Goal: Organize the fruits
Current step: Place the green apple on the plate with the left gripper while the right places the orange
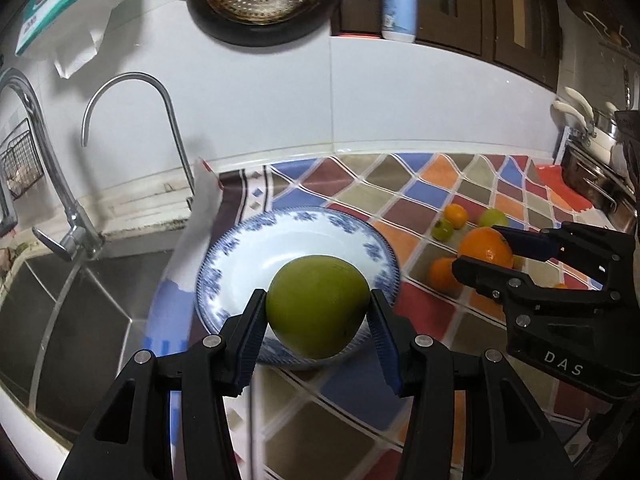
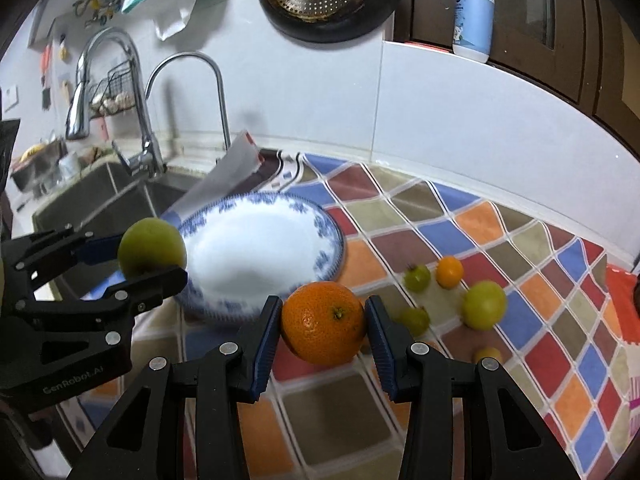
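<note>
While gripped, smooth round green fruit (image 1: pixel 318 306)

"DAS" on right claw (image 1: pixel 486 246) body; "GenRobot.AI" on left claw (image 2: pixel 154 258) body.

Dim indoor light, motion blur, fisheye warping

Glossy glazed plate (image 1: pixel 224 264); dimpled orange (image 2: pixel 323 328) — chrome tap (image 1: pixel 160 92).
</note>
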Demonstrator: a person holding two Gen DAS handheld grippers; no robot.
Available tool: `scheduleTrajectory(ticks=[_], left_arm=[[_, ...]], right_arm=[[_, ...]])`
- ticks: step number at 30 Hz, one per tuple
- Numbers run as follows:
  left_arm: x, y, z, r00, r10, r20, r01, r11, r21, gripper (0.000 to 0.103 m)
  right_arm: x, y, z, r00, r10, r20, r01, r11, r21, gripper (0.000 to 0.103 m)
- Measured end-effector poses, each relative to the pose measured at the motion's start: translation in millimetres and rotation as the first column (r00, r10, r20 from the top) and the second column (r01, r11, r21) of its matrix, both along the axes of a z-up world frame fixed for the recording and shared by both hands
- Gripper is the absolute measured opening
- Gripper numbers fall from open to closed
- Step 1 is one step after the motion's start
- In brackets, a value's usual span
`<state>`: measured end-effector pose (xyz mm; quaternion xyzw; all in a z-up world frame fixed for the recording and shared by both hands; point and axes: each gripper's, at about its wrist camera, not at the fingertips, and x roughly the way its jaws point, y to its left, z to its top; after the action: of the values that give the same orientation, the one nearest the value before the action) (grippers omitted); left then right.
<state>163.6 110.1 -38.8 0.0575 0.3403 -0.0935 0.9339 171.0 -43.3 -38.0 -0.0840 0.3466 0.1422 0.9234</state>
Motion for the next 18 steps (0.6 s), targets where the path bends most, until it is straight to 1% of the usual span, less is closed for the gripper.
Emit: scheduleTrajectory(ticks=[6,12,18], left_arm=[[28,24,-1,1.0,-0.009,-0.006,0.009,1.0,-0.017,0.05],[60,39,-13,0.999,-0.014,-0.03,0.013,1.0,-0.015,0.05],[97,50,-31,0.996,-0.019,-0.084,0.017,0.999,-0.028,0.05]], right_arm=[[30,22,2,1.0,-0.021,-0.001,0.021,0.999,0.028,0.043],[69,37,-8,0.998,-0.034,-0.055,0.037,0.998,0.06,0.043],[106,49,-26,0.992,-0.039,-0.117,0.047,0.997,0.065,0.043]])
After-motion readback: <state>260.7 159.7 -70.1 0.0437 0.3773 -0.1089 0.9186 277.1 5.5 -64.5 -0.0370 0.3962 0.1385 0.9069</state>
